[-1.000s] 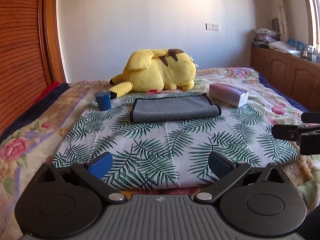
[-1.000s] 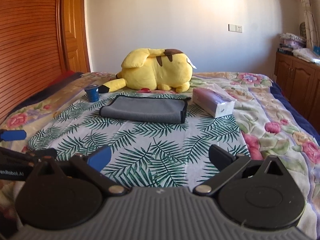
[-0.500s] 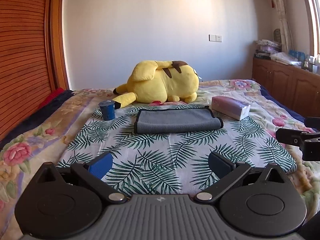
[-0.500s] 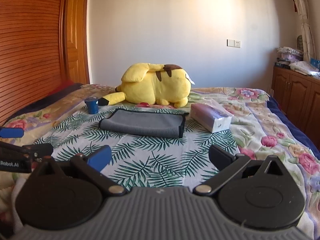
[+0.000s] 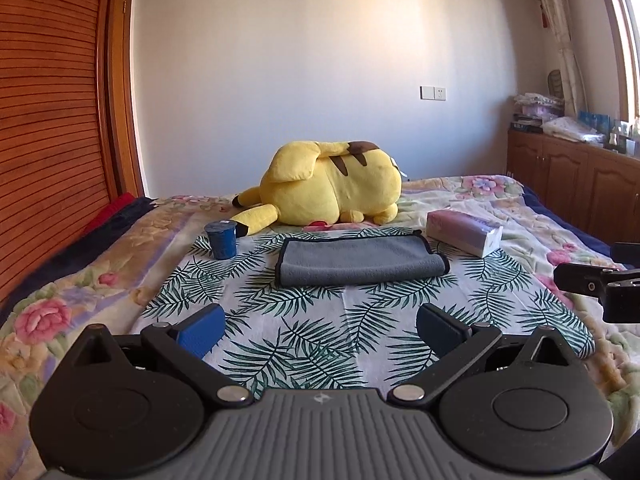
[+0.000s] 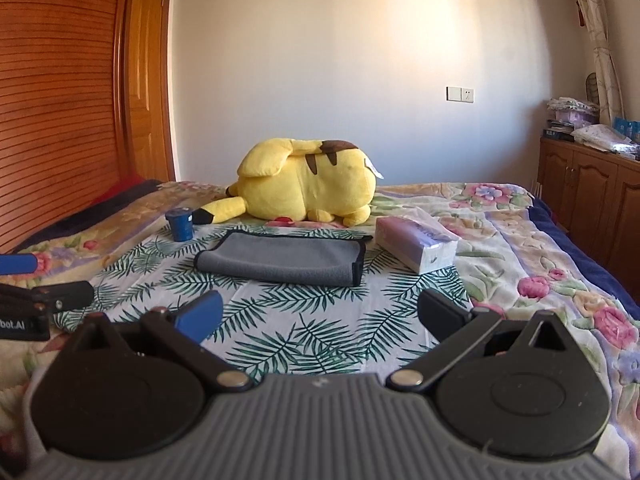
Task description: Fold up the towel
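Left wrist view, one folded grey towel (image 5: 358, 261), one blue cup (image 5: 221, 240), one tissue pack (image 5: 464, 233)

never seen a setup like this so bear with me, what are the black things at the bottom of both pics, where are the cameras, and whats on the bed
Those black things are handheld tongs, one in each of a person's hands; there is no robot arm. A wide-angle camera sits on each and looks forward along its two fingers, so each picture shows its own tongs at the bottom.

One picture is from the left tongs, the other from the right tongs. Both stand open and hold nothing.

On the bed, a palm-leaf cloth carries a grey towel, already folded over. Around it are a small blue cup, a yellow plush toy and a tissue pack. Neither pair of tongs touches the towel.
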